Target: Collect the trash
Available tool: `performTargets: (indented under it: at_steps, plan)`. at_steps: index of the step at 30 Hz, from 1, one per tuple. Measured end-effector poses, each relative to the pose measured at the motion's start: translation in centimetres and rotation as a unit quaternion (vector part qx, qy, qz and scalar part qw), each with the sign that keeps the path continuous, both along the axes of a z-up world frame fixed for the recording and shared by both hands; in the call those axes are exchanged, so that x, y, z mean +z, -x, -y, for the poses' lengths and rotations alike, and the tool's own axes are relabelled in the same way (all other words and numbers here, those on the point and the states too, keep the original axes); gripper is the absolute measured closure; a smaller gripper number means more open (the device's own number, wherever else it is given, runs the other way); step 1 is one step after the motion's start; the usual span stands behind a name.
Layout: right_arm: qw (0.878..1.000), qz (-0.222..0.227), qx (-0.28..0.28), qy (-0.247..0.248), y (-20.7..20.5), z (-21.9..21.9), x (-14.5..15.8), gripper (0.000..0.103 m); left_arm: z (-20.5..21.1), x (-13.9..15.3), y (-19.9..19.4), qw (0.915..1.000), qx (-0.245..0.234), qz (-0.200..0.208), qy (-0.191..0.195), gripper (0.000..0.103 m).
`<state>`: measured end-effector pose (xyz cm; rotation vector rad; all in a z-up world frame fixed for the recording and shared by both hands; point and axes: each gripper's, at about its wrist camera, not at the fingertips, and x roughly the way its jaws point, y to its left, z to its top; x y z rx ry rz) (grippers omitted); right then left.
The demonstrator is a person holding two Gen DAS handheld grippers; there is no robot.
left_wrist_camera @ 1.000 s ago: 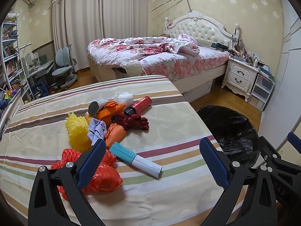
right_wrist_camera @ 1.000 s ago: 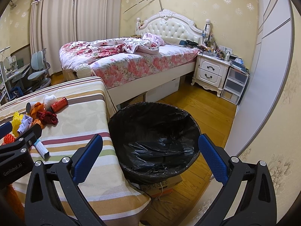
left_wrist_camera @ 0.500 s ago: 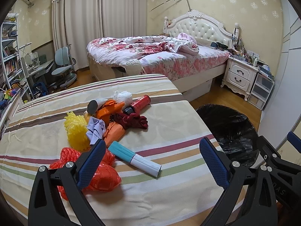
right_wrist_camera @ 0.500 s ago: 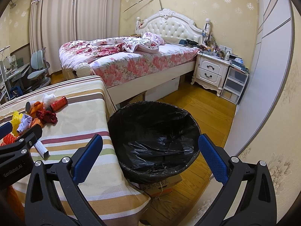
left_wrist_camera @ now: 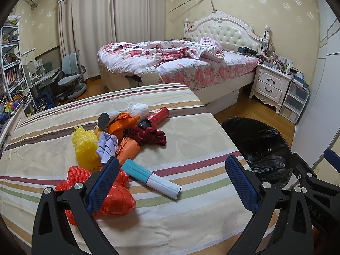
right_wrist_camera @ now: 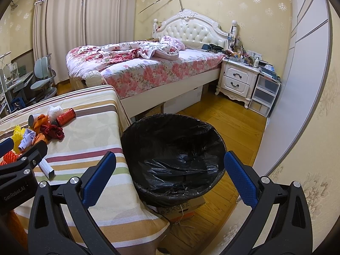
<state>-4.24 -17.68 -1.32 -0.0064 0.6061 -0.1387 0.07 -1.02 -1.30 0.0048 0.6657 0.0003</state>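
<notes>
Left wrist view puts our left tool nearest, its blue pads spread wide with nothing between them, hovering low over the striped worktop. Just past its left pad lies the red mesh bag, and between the pads, a little further on, the teal-and-white tube. Behind those sits the rest of the trash in one loose heap: yellow foam netting, a scrap of lilac paper, orange wrappers, a dark red cloth, a red can and a white crumpled bag.

From the right wrist camera, our right tool is likewise released and empty, held above the black-lined bin, which stands on the floor against the worktop's edge. The bed lies well beyond.

Nothing looks collected yet; we judge the first pick is still ahead. The risks we see: the heap is tangled, so closing on one piece could drag its neighbours along and spill them off the edge. The tube may roll away from a poorly centred pinch. The mesh bag is soft and may slip out on the way to the bin.
</notes>
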Motion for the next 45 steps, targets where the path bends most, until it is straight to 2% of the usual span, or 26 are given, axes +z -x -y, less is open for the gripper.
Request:
performTargets:
  at_steps: [31, 37, 39, 43, 45]
  plan:
    - [1.000, -0.006, 0.005, -0.005, 0.3, 0.5, -0.7, 0.004, 0.7, -0.4, 0.7, 1.0000, -0.005, -0.003, -0.001, 0.006]
    - [1.000, -0.009, 0.018, -0.012, 0.4, -0.6, -0.6, 0.004, -1.2, 0.1, 1.1, 0.9999, 0.003, -0.014, -0.002, 0.006]
    - [0.999, -0.011, 0.028, -0.013, -0.1, -1.4, -0.4, 0.005, -2.2, 0.2, 1.3, 0.9998, 0.009, -0.016, -0.003, 0.006]
    - [0.998, -0.017, 0.050, -0.018, 0.3, -3.2, -0.3, 0.021, -4.1, 0.5, 2.1, 0.9996, 0.021, -0.018, -0.007, 0.006]
    - [0.998, -0.022, 0.063, -0.021, 0.1, -4.2, -0.1, 0.023, -5.3, 0.6, 2.6, 0.9993, 0.030, -0.019, -0.010, 0.007]
